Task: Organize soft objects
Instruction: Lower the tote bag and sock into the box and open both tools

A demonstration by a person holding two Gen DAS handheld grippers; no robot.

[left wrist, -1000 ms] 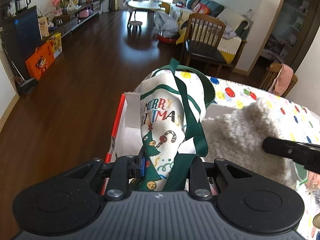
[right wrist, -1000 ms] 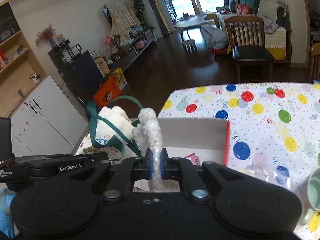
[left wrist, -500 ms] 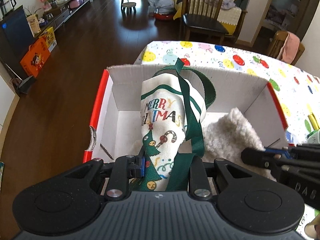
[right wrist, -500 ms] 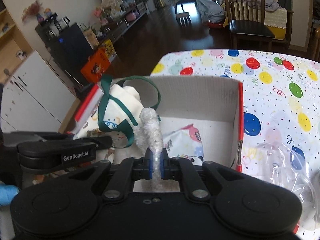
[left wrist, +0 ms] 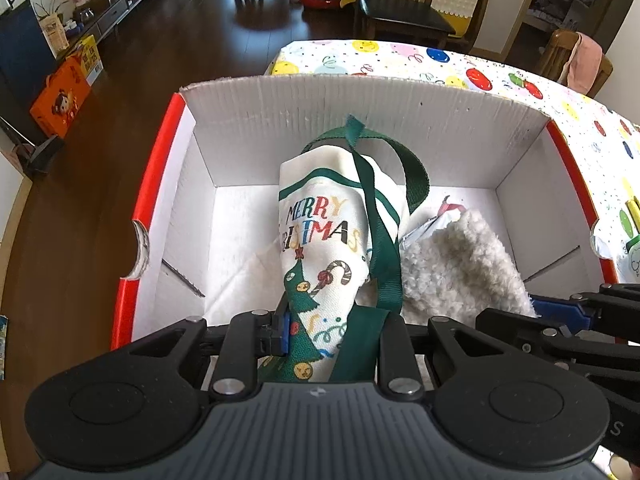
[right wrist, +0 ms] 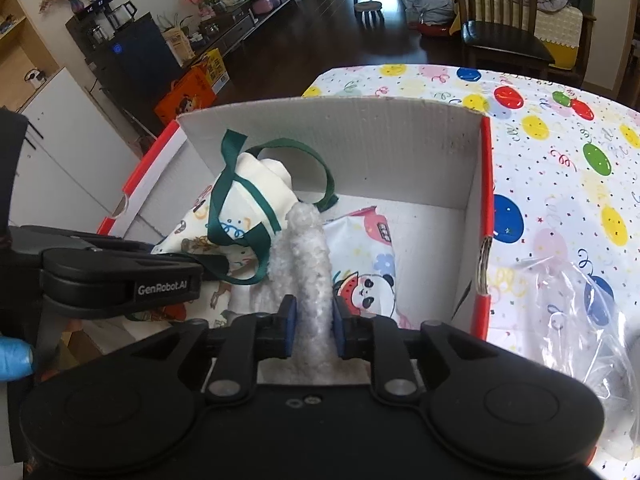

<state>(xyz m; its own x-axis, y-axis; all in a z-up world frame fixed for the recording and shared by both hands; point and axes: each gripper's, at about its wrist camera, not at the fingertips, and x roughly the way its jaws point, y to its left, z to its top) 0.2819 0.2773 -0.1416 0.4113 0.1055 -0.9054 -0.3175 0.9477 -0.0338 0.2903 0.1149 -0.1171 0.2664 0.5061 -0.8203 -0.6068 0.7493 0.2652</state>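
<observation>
A cream Christmas tote bag (left wrist: 320,248) with green straps hangs into the white, red-edged cardboard box (left wrist: 360,84). My left gripper (left wrist: 332,332) is shut on the bag's lower end. A fluffy white cloth (left wrist: 460,272) lies low in the box beside the bag. In the right wrist view the cloth (right wrist: 306,256) rises between the pads of my right gripper (right wrist: 313,328). Its jaws are opening while the fluff still fills the gap and touches both pads. The left gripper (right wrist: 120,276) reaches in from the left of the box (right wrist: 360,108).
A panda-print packet (right wrist: 368,280) lies on the box floor. The box stands on a balloon-print tablecloth (right wrist: 560,152). A clear plastic bag (right wrist: 580,320) lies to the box's right. A blue-gloved finger (right wrist: 12,356) shows at the left edge. Past the table are dark floor and a wooden chair (left wrist: 400,12).
Both grippers have sunk toward the box, carrying the bag and the fluffy cloth down into it. The right jaws have spread a little around the cloth.
</observation>
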